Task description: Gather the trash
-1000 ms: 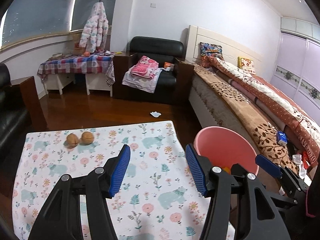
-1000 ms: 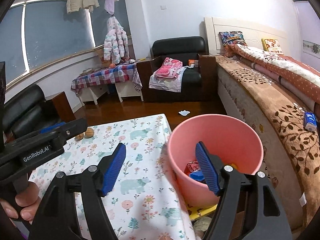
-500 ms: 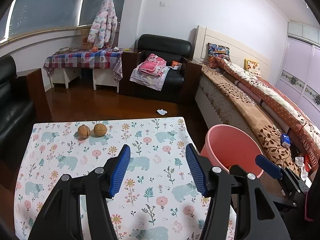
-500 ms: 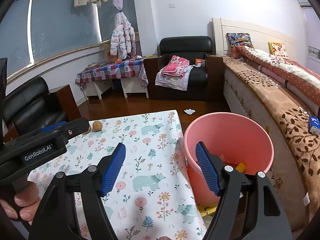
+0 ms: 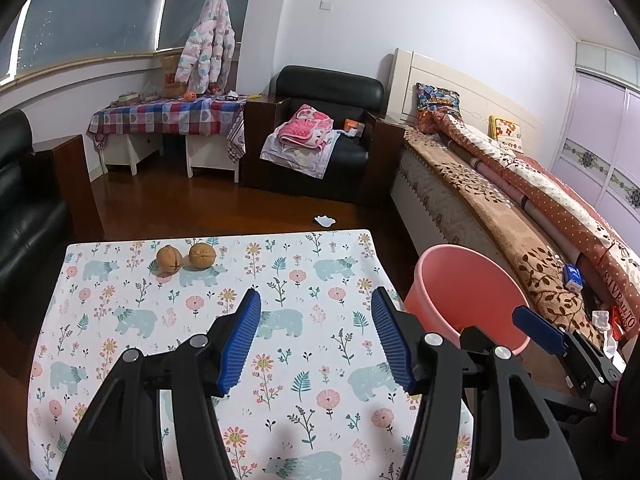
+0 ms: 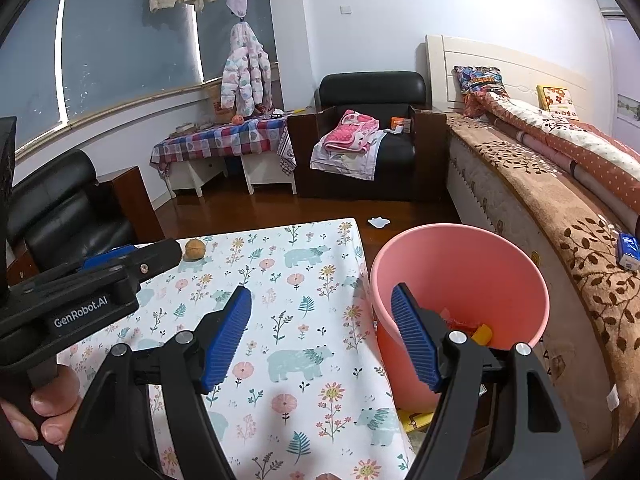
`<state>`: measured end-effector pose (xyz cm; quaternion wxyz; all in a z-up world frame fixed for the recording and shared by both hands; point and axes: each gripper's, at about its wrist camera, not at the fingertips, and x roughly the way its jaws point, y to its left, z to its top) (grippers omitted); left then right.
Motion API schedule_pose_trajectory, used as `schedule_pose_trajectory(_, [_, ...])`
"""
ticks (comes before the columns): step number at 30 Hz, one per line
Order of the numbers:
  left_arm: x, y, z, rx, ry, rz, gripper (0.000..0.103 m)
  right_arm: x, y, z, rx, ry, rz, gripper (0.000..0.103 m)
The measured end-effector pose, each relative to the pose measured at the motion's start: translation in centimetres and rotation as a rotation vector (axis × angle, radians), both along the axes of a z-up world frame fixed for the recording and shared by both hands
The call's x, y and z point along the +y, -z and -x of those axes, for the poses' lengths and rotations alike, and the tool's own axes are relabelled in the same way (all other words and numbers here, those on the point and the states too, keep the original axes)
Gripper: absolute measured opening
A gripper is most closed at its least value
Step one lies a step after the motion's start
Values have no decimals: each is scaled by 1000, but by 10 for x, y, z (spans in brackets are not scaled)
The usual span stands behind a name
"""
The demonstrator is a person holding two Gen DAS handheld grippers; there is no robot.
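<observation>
My left gripper (image 5: 316, 340) hangs over the cloth (image 5: 280, 280), jaws spread wide with nothing between the blue pads. My right gripper (image 6: 320, 336) stands just as wide and empty, one pad over the cloth edge, the other in front of the bin (image 6: 460, 256). The pink bin sits just beside the table's right edge, between it and the bed (image 6: 540, 200); red and yellow scraps (image 6: 468, 326) lie at its bottom. Two walnuts (image 5: 186, 257) sit side by side, nearly touching, near the cloth's far edge, well apart from my pads. A white scrap (image 5: 325, 221) lies on the wooden floor beyond the table
</observation>
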<state>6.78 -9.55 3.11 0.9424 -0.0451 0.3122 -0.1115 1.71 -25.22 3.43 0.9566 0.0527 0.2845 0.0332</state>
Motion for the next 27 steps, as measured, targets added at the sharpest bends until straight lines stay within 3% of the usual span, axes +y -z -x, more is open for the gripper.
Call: schedule_pose_trajectory(27, [-1,2,0,-1,0,-5,57,-5,-6,1,-20,20,-7,73])
